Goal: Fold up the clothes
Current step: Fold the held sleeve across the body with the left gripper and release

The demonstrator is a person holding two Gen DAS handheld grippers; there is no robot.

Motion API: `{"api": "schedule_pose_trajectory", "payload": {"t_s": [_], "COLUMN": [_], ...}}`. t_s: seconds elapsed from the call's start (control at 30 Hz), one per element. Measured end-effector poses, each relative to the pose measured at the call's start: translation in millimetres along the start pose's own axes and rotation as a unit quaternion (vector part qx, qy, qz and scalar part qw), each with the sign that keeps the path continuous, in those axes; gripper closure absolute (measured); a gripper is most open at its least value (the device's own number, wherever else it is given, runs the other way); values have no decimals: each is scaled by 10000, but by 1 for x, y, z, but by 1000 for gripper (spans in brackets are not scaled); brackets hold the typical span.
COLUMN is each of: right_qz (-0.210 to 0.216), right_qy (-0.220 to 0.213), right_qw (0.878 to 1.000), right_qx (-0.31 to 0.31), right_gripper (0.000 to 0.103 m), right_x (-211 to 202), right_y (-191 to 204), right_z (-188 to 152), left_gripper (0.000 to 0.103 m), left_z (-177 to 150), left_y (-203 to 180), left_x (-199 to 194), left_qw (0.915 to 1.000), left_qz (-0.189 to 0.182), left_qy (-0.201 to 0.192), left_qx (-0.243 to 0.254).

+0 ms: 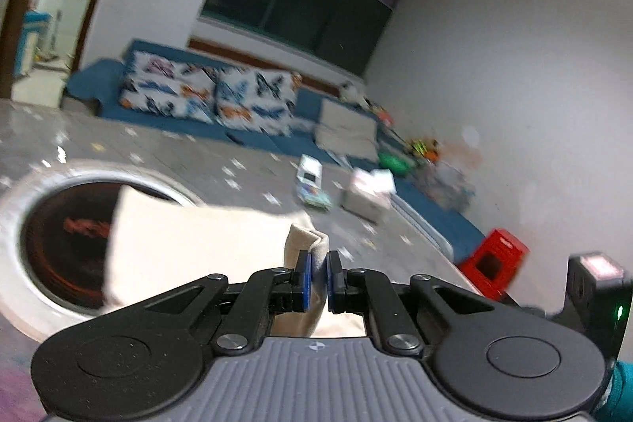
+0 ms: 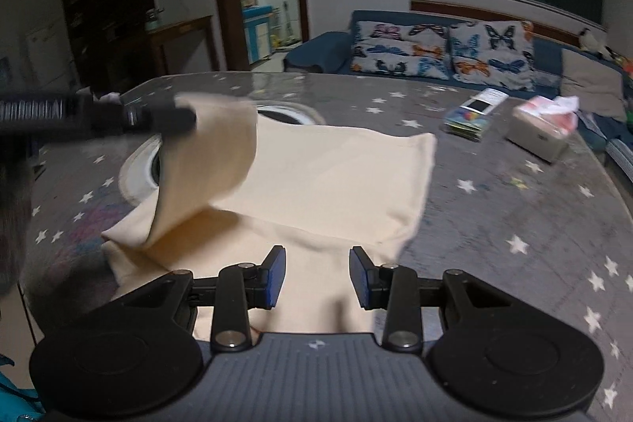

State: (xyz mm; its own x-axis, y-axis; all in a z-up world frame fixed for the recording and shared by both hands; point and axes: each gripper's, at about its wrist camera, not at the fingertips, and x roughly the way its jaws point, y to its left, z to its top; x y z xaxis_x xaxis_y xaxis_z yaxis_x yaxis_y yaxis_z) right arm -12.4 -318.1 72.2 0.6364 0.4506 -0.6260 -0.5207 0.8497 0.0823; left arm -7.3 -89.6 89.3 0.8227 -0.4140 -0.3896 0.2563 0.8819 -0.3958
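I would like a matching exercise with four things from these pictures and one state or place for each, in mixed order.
Things:
1. left gripper
2. right gripper
3. cream cloth
4. tissue box

States:
a. open, above the cloth, holding nothing
b. on the table, one edge lifted
c. shut on a fold of cloth
d. on the table, apart from the cloth

Pairs: 1-c, 2-a, 3-b, 4-d
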Motion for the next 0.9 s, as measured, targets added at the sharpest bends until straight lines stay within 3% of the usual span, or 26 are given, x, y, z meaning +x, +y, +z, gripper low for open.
{"api": "schedule_pose_trajectory", "payload": {"t_s": [0.13, 0.27, 0.4, 0.5, 0.77, 0.9], "right_qz": [-141, -269, -202, -75, 195, 141], "right_qy": [-10, -30, -31, 41, 441, 542], "right_qw": [9997, 9991, 9983, 9983, 9980, 9977], "right_qx": [176, 332, 553, 573, 406, 369], "right_gripper": [68, 68, 68, 68, 70, 85], "right_x": [-4, -4, -1, 6, 43, 53], "right_y": [-10, -17, -21, -17, 4, 7], "right_z": [-4, -4, -2, -1, -5, -7], "left_gripper": [95, 92, 80, 77, 77, 77], "left_z": [-18, -36, -45, -46, -38, -39], "left_y": [-9, -13, -9, -1, 57, 83], "left_x": [14, 24, 19, 9, -12, -25], "left_qw": [9993, 9976, 9967, 9968, 9959, 9935], "left_qz": [-259, -256, -251, -165, 685, 996], "left_qy": [268, 627, 748, 715, 584, 544], "left_qx": [74, 115, 201, 315, 135, 44]}}
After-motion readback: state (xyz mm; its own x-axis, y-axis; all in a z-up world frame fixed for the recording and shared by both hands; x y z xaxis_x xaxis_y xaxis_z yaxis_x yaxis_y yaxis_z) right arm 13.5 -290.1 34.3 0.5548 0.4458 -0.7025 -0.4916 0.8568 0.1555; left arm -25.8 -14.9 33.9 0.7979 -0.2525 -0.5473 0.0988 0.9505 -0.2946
